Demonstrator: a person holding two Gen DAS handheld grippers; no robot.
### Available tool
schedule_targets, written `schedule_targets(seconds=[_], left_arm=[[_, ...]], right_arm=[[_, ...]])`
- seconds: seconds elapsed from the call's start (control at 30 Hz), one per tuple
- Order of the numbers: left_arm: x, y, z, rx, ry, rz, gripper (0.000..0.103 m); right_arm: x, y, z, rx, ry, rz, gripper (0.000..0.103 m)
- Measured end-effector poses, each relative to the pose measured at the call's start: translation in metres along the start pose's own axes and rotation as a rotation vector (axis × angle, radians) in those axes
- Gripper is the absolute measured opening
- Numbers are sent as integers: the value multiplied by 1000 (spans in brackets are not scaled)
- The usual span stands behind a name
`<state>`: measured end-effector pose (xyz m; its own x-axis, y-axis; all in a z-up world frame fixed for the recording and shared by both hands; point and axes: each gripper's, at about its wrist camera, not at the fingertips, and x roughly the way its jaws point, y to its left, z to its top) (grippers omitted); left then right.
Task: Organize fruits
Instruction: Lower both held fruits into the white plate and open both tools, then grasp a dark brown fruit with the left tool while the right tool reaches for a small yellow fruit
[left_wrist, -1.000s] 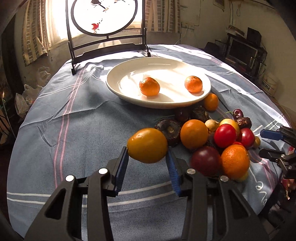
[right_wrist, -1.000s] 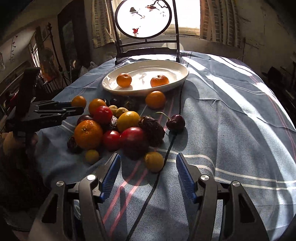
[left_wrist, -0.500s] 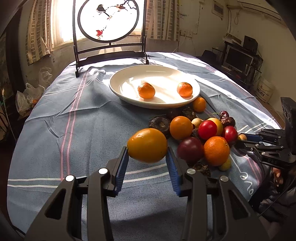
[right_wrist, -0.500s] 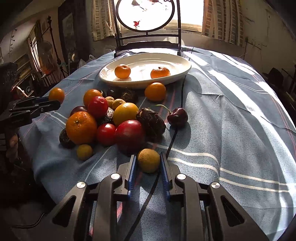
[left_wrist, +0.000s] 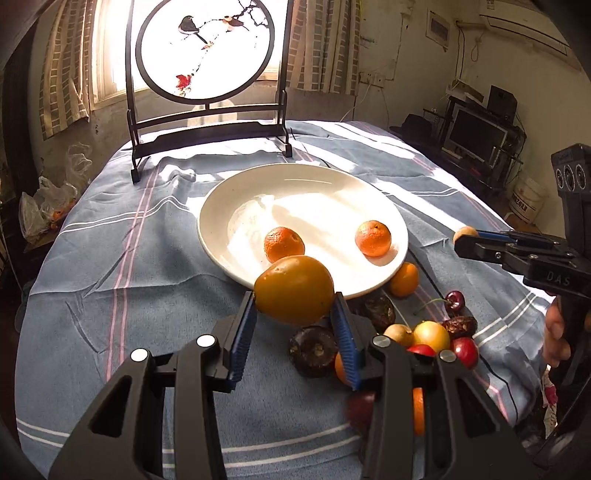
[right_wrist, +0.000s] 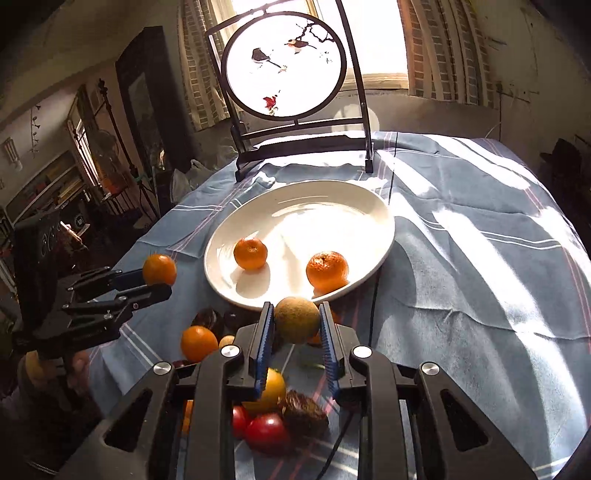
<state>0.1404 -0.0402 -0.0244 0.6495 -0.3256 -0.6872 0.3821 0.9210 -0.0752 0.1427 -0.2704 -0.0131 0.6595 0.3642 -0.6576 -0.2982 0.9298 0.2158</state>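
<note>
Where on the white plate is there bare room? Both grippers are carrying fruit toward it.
The white oval plate is bare across its far half, toward the round bird screen, and between the two mandarins. The near rim is crowded by loose fruit.

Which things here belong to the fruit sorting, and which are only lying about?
Part of the job:
- left hand-held gripper holding an orange fruit
- right hand-held gripper holding a small tan fruit
- white plate with two mandarins
- loose fruit pile

Lying about:
- bird screen
- striped tablecloth
- monitor
</note>
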Motion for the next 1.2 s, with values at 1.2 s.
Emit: schedule_targets(seconds=[1.2], left_arm=[[-28, -59, -110, 163, 128, -98, 43]], right_arm=[[-64, -5, -110, 86, -10, -12, 49]])
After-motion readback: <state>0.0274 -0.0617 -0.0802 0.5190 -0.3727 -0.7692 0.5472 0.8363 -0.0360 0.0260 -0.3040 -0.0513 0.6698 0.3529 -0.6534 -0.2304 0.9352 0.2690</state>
